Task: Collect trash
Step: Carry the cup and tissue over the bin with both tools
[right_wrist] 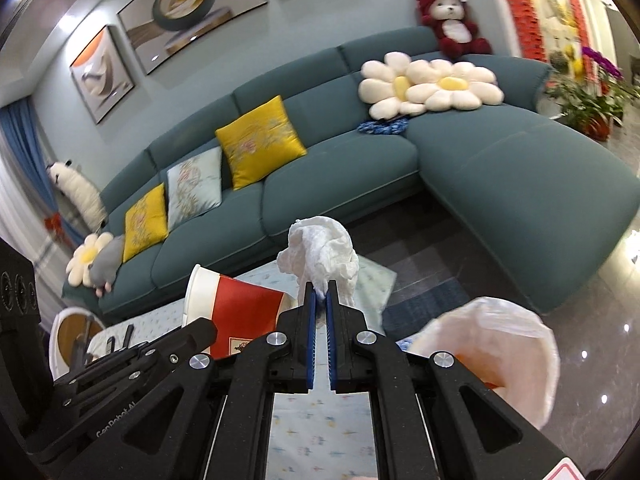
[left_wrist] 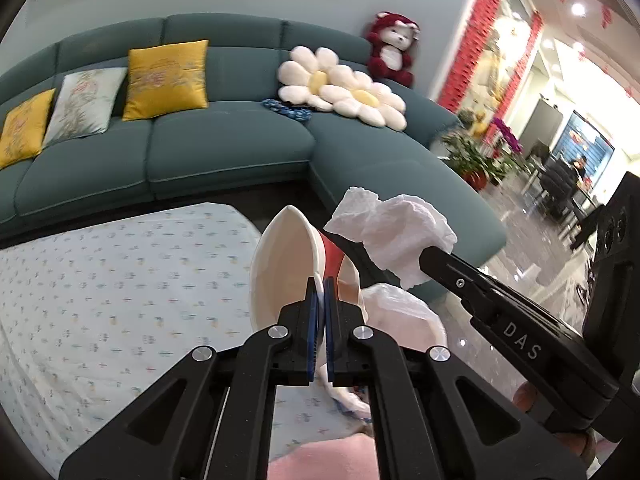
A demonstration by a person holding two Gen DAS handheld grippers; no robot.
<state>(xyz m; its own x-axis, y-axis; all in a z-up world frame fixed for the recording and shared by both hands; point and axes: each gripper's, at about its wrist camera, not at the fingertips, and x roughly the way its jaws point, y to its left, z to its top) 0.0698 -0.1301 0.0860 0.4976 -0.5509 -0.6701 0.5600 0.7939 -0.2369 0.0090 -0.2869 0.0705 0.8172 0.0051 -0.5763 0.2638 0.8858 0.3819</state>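
My left gripper [left_wrist: 321,280] is shut on the rim of a red and white paper cup [left_wrist: 280,264], held on its side above the table. In the right wrist view the same paper cup [right_wrist: 236,312] shows at the lower left, pinched by the left gripper [right_wrist: 208,330]. My right gripper [right_wrist: 320,290] is shut on a crumpled white tissue [right_wrist: 320,256]. From the left wrist view the tissue [left_wrist: 396,236] hangs at the tip of the right gripper [left_wrist: 424,258], just right of the cup. A bin lined with a white plastic bag [right_wrist: 496,348] opens below right; its bag [left_wrist: 404,316] shows behind the cup.
A table with a pale patterned cloth [left_wrist: 100,280] lies below both grippers. A long teal sofa [right_wrist: 360,168] with yellow cushions, flower pillows and a red plush bear [right_wrist: 452,20] fills the background. Glossy tiled floor [right_wrist: 600,360] spreads to the right, with potted plants [left_wrist: 476,156] beyond the sofa.
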